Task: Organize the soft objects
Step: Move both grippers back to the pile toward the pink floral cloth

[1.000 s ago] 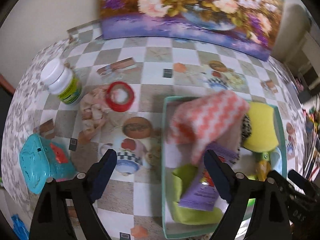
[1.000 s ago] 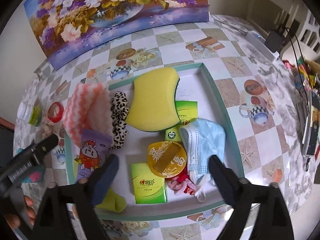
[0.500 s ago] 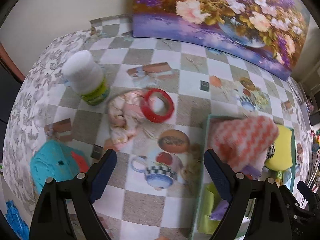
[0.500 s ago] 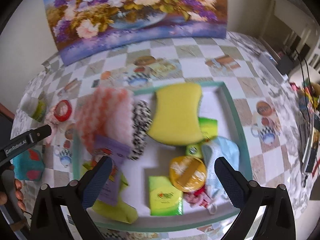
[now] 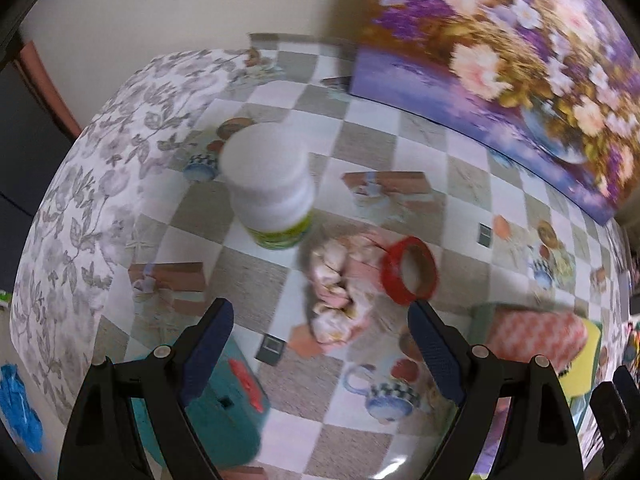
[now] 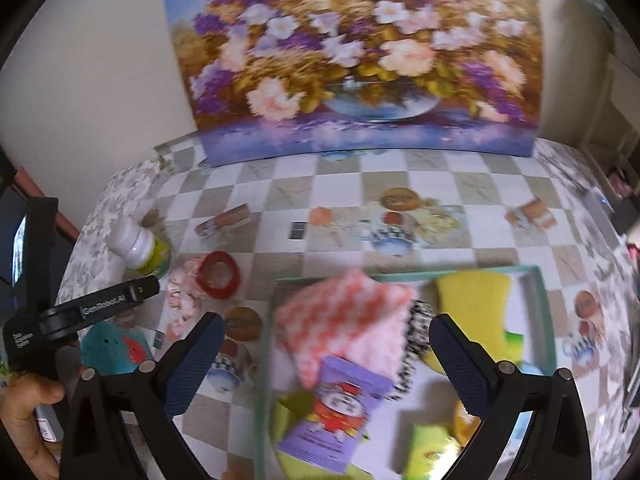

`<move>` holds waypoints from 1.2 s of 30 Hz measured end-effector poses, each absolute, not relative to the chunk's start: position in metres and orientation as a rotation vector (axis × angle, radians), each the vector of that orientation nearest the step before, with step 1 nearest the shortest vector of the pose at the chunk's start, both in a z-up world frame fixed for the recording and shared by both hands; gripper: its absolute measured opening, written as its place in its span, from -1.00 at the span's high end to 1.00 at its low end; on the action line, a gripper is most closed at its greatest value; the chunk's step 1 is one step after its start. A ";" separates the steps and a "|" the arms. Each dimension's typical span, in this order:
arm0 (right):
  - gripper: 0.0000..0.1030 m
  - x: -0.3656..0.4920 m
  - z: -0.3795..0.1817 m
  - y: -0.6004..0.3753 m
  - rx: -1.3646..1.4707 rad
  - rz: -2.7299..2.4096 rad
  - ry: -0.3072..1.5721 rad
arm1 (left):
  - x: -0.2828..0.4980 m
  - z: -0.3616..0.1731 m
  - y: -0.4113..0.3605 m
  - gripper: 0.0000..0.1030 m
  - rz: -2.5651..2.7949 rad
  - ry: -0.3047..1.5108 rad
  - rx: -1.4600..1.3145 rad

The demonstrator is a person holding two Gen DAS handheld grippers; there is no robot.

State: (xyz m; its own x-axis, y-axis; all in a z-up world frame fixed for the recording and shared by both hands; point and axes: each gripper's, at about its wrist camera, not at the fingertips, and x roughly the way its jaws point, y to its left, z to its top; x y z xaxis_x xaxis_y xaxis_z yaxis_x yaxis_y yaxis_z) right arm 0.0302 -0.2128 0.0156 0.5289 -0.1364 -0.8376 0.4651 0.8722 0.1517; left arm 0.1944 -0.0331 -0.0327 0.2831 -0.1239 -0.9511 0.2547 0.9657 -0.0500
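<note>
Left gripper (image 5: pixel 316 344) wide, w/ room around pink cloth (image 5: pixel 340 292).

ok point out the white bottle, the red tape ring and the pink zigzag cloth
white bottle (image 5: pixel 266 164): left wrist view, on its white cap
red tape ring (image 5: pixel 408 270): left wrist view, on its red rim
pink zigzag cloth (image 6: pixel 344 316): right wrist view, middle of the fabric

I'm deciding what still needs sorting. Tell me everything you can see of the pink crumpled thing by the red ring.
The pink crumpled thing looks like soft fabric, pale pink with cream patches, bunched into folds. It lies flat on the checkered tablecloth, outside the tray, just below the white bottle. The red ring rests against its right side. Nothing grips it.
</note>
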 end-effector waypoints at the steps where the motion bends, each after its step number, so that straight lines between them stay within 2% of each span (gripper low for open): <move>1: -1.00 0.036 0.014 -0.212 0.379 -0.363 0.958 | 0.196 -0.034 -0.032 -0.73 -0.249 1.262 0.116; 21: -1.00 0.128 -0.011 -0.195 0.354 -0.301 1.030 | 0.219 -0.066 -0.036 -0.73 -0.214 1.302 0.153; 36: -1.00 0.158 -0.045 -0.200 0.360 -0.282 1.091 | 0.220 -0.088 -0.056 -0.73 -0.245 1.313 0.255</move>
